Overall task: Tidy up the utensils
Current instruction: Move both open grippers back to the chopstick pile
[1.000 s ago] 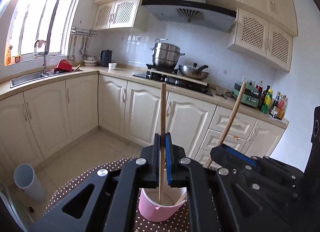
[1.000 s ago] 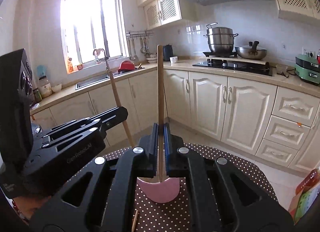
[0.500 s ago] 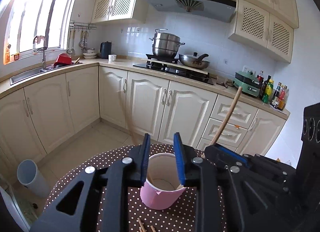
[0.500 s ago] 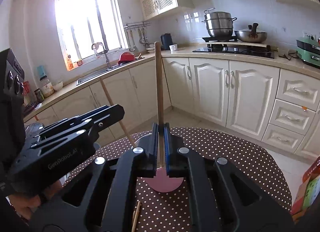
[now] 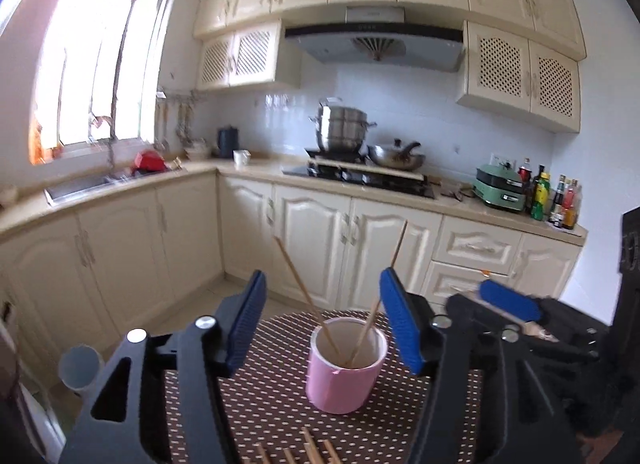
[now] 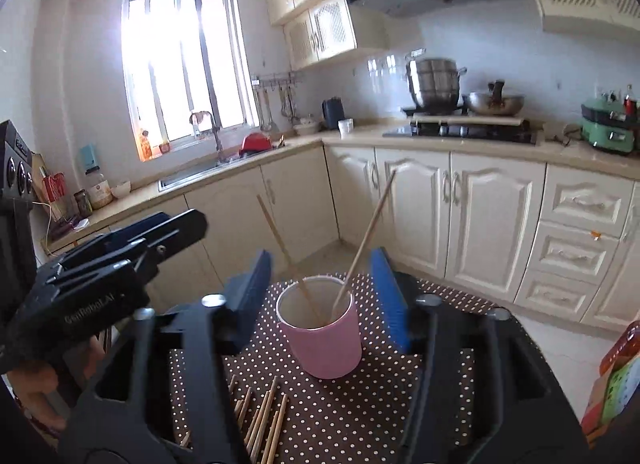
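Moved: both chopsticks (image 6: 360, 248) now lean in pink cup (image 6: 324, 340), released.
Tools: left tool (image 5: 322, 328), right tool (image 6: 320, 296) just opened wide, empty.
Risk: tall sticks could tip cup toward loose pile (image 6: 260, 420) on bench (image 6: 360, 416).

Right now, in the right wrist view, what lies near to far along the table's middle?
Loose chopsticks lying on the dotted tablecloth → pink cup holding two chopsticks → floor → white base cabinets.
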A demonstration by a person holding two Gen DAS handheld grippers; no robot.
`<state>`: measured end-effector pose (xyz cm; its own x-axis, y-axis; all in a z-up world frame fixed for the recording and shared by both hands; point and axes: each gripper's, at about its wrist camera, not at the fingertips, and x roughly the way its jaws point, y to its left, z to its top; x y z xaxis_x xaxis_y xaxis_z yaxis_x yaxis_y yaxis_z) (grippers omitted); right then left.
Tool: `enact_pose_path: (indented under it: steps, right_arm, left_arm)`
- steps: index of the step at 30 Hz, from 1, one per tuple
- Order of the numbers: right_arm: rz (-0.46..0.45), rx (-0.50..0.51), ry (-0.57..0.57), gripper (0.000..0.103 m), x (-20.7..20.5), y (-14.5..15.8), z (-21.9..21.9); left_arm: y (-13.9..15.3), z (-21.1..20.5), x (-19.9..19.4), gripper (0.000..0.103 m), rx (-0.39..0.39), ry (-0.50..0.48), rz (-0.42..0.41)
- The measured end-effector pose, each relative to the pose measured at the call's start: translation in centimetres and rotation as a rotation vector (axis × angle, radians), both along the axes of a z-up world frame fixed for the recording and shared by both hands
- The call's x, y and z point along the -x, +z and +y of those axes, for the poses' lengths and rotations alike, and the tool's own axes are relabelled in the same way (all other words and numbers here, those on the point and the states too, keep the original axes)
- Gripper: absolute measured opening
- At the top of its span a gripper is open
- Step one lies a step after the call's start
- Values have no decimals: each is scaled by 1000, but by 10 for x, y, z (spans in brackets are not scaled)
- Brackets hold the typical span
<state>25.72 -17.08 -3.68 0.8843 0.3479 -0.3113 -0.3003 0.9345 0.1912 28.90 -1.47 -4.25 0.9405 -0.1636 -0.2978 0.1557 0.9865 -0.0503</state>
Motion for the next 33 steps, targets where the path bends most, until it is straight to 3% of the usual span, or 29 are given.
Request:
enact_pose_path:
  steps: [3,8,14,19,26,33]
  right_arm:
    - [-42,11,0,53,21,8,0]
    - [-138,53,-37,62,62,16,4]
    - [-190,99,-73,66,103,9,7]
    - [-201,125,-90,66,128,-2,9]
    - [-134,131,-87,67,141,-32,12]
    - [2,144,-60,67,129,-67,22]
  left_arm:
    - [10,0,27,69,-41,29,-62]
    - [25,-3,74,73,-98,49,-154]
    - [22,4,123,76,-78,64,-192]
    - [10,10,149,78,-121,104,-200]
    - [-26,29,162,78,-137,125,-122]
    - [-77,54,141,78,-190,102,50]
